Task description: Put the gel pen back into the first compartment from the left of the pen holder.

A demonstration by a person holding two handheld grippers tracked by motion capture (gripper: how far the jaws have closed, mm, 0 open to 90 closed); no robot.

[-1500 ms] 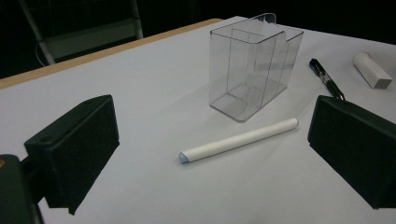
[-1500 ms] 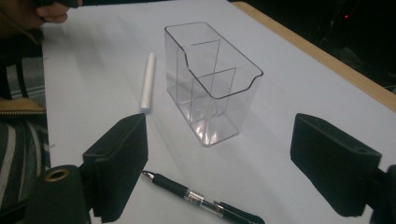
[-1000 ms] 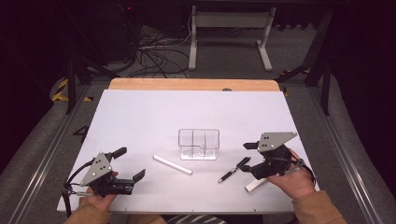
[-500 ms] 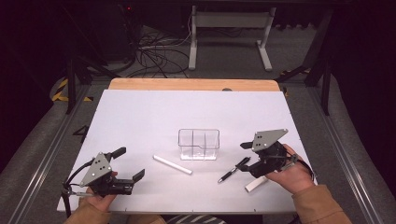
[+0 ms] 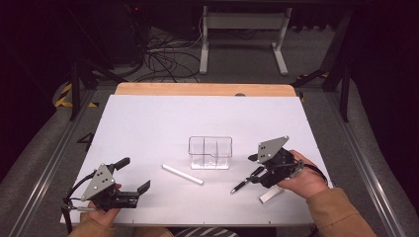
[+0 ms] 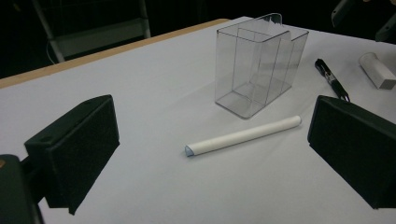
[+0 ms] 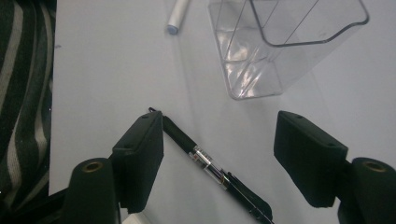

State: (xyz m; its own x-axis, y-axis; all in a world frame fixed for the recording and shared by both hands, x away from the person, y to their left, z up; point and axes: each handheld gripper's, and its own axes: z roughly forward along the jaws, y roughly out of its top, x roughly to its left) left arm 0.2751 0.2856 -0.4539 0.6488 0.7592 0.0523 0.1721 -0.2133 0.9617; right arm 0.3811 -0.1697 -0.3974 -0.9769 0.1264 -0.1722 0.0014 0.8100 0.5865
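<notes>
Right gripper [image 5: 253, 174] now lowered over the black pen [image 5: 243, 183], jaws spread wide and straddling it, nothing gripped yet; seen along the right gripper view, pen [image 7: 212, 170] lying flat on the white table [image 5: 148, 128] between the jaws, close against one of them, not clamped. Compared with a second ago, moved in from the table's right side toward the pen and tipped down at it; half a second ago already nearer, now closest. Probably the approach to a pick, with the clear holder [image 5: 210, 152] just beyond as the likely destination. Left gripper [image 5: 132, 178] unchanged from the earlier frames, resting near the front left corner, jaws wide apart and empty, aimed at the white stick [image 6: 243, 136], which lies where it lay before, just in front of the holder [image 6: 259, 63]. White block [image 5: 272, 195] beside the right hand [image 5: 304, 180], untouched. Pen and stick both outside the empty holder.
</notes>
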